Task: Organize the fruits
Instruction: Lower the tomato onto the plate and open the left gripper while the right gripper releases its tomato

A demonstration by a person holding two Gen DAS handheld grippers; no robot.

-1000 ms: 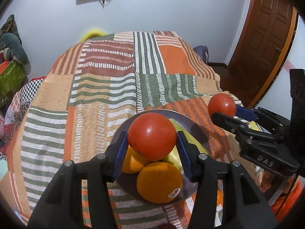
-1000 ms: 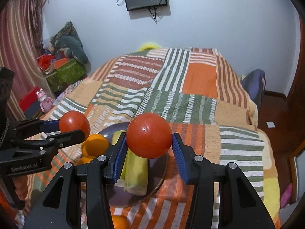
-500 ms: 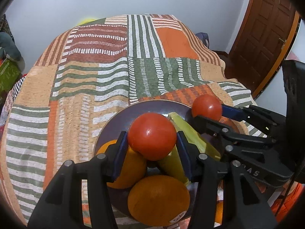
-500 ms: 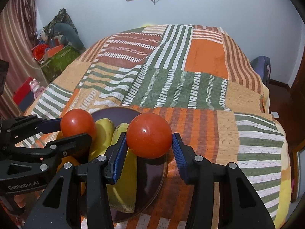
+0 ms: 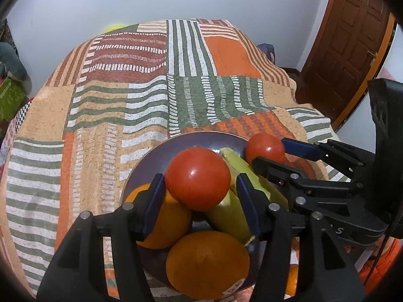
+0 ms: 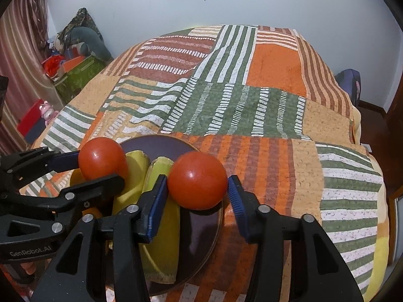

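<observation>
Tomatoes over the plate (image 5: 161,151): my left gripper (image 5: 199,193) and right gripper (image 6: 197,193) are opening, each tomato (image 5: 197,182) (image 6: 196,180) between loosening pads. Next, I withdraw upward.

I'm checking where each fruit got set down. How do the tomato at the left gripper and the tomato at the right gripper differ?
The left gripper's tomato sits on top of the pile, on an orange and a banana; the right gripper's tomato sits at the plate's edge beside a banana, on nothing else I can see. Both are round, glossy and red, and both grippers' jaws are opening, with gaps at the pads.
</observation>
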